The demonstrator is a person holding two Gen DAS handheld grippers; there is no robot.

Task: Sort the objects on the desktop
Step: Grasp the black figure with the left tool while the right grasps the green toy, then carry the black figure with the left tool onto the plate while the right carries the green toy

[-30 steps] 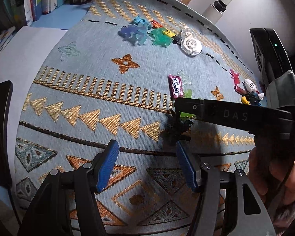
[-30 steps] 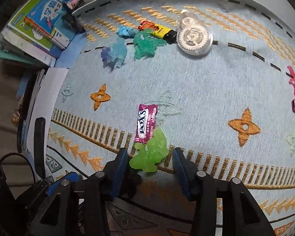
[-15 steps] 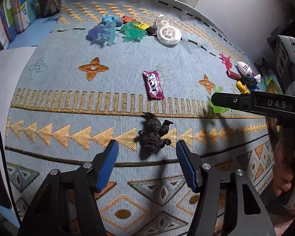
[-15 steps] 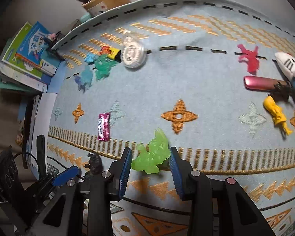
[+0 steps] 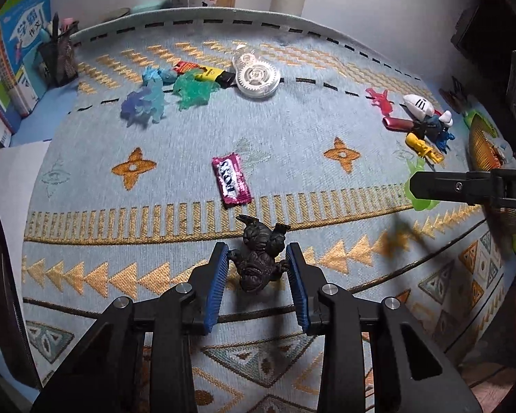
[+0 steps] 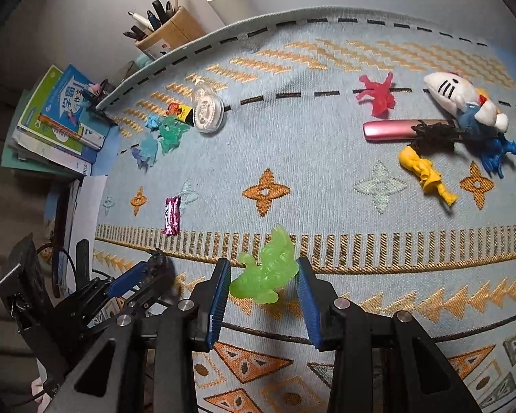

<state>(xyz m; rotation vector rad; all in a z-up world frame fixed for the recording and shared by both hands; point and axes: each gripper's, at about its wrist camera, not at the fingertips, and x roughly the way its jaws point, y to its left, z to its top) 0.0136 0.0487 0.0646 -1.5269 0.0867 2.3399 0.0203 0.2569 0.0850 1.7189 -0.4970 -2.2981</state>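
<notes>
Mid-cloth, near its front edge, the left gripper point(image 5: 258, 268) is closing on a stiff, knobbly dark figure point(image 5: 259, 258), seemingly touching; the right gripper point(image 6: 263, 284) pinches a light green figure point(image 6: 266, 270).

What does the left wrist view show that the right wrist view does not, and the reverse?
Only the left wrist view: the left gripper closing its jaws around the dark monster figure, seen clearly, and an orange comb at the right edge.

Only the right wrist view: the right gripper shut on the green translucent dinosaur, in full.

Both: the pink candy wrapper, the clear tape dispenser and the white plush toy.
</notes>
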